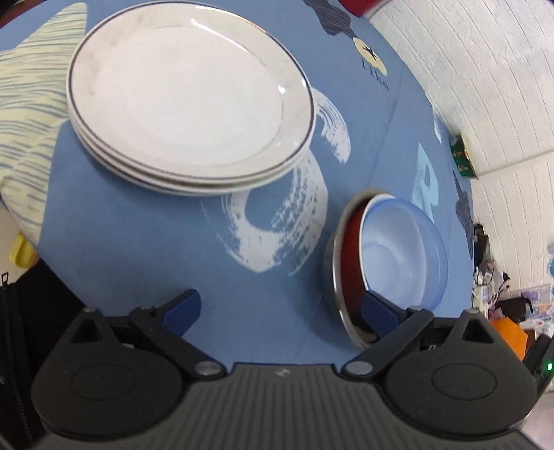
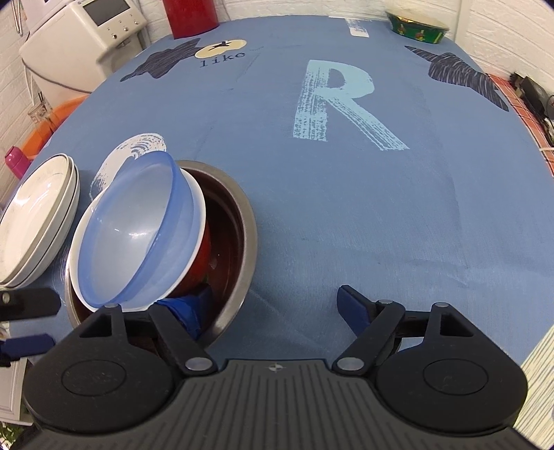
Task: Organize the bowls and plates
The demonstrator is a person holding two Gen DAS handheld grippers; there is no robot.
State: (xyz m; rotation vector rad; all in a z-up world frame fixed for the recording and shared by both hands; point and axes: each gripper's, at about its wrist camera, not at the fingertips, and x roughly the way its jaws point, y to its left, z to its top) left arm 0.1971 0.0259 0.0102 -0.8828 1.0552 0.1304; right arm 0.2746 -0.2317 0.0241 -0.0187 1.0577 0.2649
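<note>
So the whole thing sits on a blue printed tablecloth with a big pale "R" and some white brush swirls on it; white brick walls behind, a white appliance off past the far-left corner and a red cylinder at the far edge. Landmark is the stainless steel bowl; inside it there's a red bowl with a white rim, and nested in that a translucent blue plastic bowl, both tilted; so three bowls there. Just left of the steel bowl, a stack of white plates with dark rims; looks like three, can't be sure. One green patterned bowl sits well beyond it at the far edge. Left gripper has its fingers spread wide, one tip over the steel bowl; right gripper is spread too, one finger inside that bowl, gripping nothing.
</note>
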